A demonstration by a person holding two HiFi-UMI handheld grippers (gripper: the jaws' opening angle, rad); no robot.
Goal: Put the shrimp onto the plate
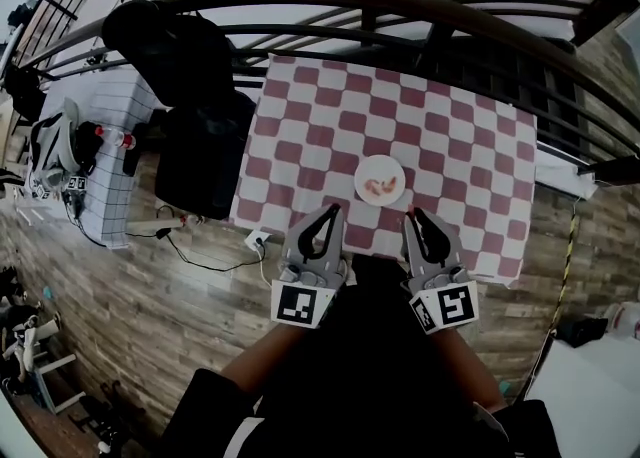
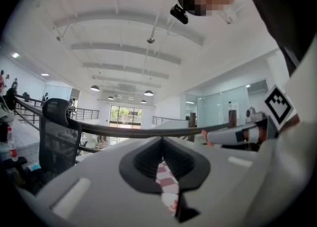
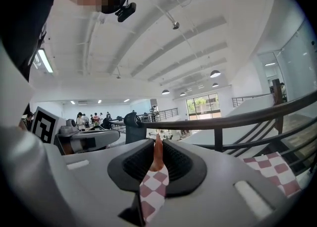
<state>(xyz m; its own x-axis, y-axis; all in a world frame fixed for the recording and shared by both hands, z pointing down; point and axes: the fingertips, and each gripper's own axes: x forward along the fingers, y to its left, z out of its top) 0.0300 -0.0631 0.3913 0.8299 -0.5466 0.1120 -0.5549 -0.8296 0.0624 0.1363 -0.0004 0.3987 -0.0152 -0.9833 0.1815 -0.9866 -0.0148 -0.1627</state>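
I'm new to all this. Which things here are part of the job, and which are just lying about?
Part of the job: the plate, some shrimp already on it; another shrimp pinched by the right gripper.
Just lying about: black chair, bottle on the side table, cables on the floor.

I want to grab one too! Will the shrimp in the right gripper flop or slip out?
It is probably light: the shrimp looks small and thin between the jaws of the right gripper. It stands straight up from the pinch, so it is likely fairly stiff, not floppy. Its smooth-looking skin might let it slip from a loose pinch.
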